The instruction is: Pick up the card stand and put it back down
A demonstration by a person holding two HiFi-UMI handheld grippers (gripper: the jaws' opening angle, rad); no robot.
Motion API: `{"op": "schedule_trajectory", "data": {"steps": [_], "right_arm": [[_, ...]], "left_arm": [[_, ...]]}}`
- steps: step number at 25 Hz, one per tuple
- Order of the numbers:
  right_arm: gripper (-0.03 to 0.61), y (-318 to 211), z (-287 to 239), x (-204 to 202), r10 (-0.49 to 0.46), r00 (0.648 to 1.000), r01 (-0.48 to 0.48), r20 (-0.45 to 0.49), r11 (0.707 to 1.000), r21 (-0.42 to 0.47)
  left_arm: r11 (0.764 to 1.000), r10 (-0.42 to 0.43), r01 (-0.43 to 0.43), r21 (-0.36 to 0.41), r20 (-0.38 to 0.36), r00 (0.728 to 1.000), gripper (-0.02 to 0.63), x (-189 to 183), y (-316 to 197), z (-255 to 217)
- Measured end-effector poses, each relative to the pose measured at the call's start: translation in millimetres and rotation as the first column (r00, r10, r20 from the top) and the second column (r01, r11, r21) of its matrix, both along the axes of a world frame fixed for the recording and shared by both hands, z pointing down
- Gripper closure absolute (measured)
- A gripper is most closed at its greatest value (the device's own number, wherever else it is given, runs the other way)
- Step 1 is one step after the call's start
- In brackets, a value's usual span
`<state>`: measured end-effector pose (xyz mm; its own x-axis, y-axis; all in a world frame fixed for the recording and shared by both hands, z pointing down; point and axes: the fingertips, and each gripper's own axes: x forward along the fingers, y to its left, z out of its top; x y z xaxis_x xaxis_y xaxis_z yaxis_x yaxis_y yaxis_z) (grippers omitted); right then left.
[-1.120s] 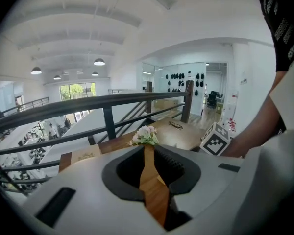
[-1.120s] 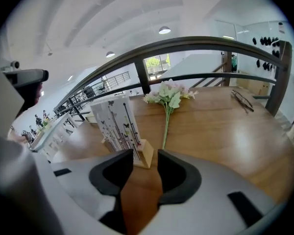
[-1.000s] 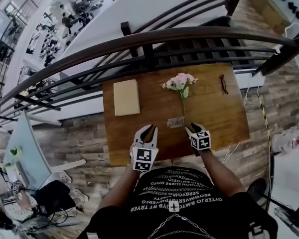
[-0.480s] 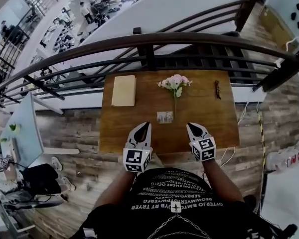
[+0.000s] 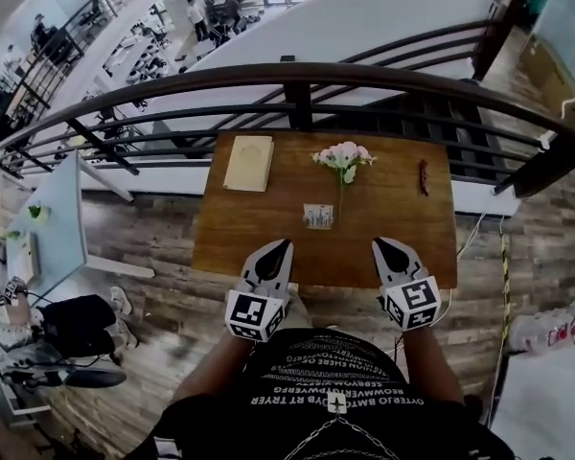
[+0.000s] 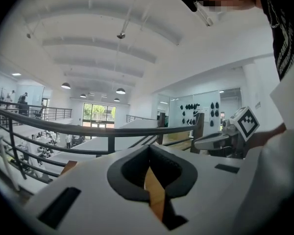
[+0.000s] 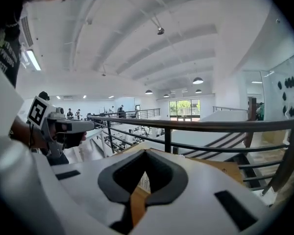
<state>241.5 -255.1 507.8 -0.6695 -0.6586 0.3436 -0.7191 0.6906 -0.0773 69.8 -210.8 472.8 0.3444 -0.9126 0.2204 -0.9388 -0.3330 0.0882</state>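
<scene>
- On the wooden tabletop [image 5: 259, 242], the card stand [image 5: 317, 216] sits just in front of the pink flowers [image 5: 342, 155], untouched.
- Left gripper [image 5: 280, 250]: jaws together, empty, over the front edge.
- Right gripper [image 5: 384, 248]: jaws together, likewise empty.

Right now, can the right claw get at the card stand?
Probably yes. Only bare table lies between the right claw and the card stand; the flower sits beyond it. The claw is shut, so it must open first.
</scene>
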Motion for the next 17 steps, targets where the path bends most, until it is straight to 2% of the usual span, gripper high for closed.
{"op": "schedule_trajectory", "data": {"steps": [5,9,17], "right_arm": [[0.565,4,5,1,0.032,0.999,-0.032,0.011,0.999,-0.022],[0.565,14,10,-7,0.053,0.999,-0.052,0.011,0.998,-0.031],[0.565,-7,1,-55,0.111,0.994,-0.111,-0.015,0.994,-0.023]], "left_arm": [[1.000,0.001,-0.001,-0.024,0.012,1.000,0.586,-14,11,-5],[0.999,0.034,-0.034,-0.020,0.016,0.999,0.586,-25,14,-8],[0.991,0.131,-0.131,0.008,0.003,0.991,0.586,-61,-24,-17]]}}
